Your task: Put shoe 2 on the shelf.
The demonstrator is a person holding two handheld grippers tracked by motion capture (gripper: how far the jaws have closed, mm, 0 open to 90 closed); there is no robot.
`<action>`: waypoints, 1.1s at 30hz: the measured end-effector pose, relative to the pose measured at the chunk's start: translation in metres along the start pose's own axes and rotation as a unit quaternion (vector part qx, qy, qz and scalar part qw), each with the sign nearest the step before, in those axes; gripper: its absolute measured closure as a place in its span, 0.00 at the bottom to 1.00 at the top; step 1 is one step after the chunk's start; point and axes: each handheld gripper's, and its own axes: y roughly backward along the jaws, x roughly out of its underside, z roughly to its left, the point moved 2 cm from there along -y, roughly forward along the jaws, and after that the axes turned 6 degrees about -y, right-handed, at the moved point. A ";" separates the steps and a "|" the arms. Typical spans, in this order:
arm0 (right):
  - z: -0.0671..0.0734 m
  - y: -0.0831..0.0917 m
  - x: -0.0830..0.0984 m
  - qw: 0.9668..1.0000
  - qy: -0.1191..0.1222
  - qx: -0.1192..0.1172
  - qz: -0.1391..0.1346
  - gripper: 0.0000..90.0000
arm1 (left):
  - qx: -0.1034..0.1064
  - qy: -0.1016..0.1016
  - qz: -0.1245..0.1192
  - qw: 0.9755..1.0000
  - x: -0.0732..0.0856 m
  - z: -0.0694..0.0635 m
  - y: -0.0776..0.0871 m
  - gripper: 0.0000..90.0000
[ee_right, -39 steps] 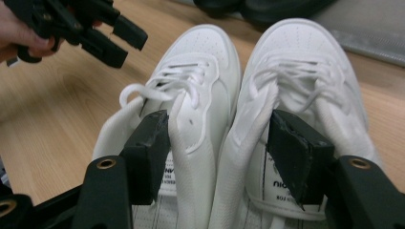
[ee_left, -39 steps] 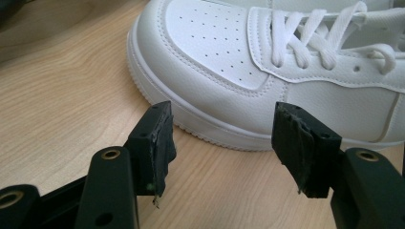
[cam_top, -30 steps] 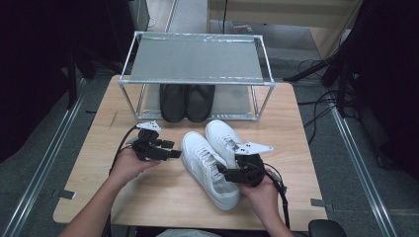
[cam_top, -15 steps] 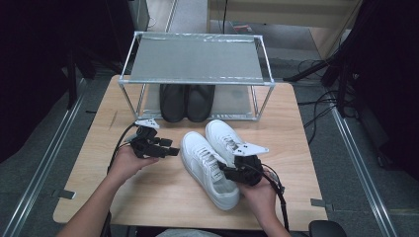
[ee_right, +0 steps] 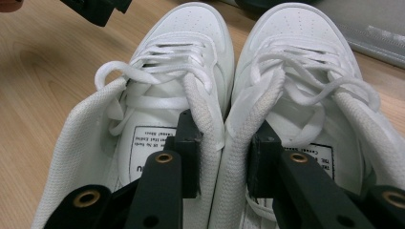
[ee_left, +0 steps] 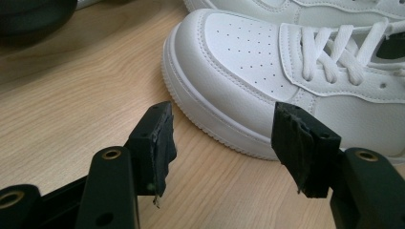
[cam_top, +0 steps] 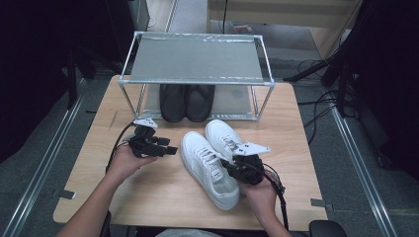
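A pale wooden counter (cam_top: 163, 192) carries a pair of white leather lace-up sneakers (cam_top: 210, 160). The right gripper (ee_right: 222, 157), jaws just closing, apparently pinches both inner collars; the left gripper (ee_left: 222, 143) hovers open beside a toe.

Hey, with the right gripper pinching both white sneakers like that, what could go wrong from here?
The right gripper, its jaws just closing, pinches only the soft inner collars of the two white sneakers. On a lift, one collar might slip out and drop a shoe. The sneakers may also sag and tilt. The black shoes fill the rack's lower level, so placing there looks tight.
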 end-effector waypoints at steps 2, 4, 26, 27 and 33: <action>-0.002 0.000 -0.001 1.000 -0.004 -0.006 0.002 0.82 | -0.003 -0.002 0.001 1.000 0.001 0.002 0.002 0.45; -0.005 0.001 -0.002 1.000 -0.009 -0.014 0.007 0.83 | -0.006 0.000 0.001 1.000 0.002 0.003 0.004 0.45; -0.018 0.008 -0.045 0.985 0.084 -0.143 0.038 0.83 | -0.064 0.030 -0.013 0.997 0.036 0.013 0.038 0.45; -0.018 0.008 -0.049 0.983 0.096 -0.153 0.039 0.83 | -0.065 0.028 -0.012 0.997 0.038 0.013 0.040 0.45; -0.033 0.010 -0.071 0.968 0.130 -0.210 0.053 0.83 | -0.077 0.037 -0.021 0.996 0.045 0.013 0.048 0.45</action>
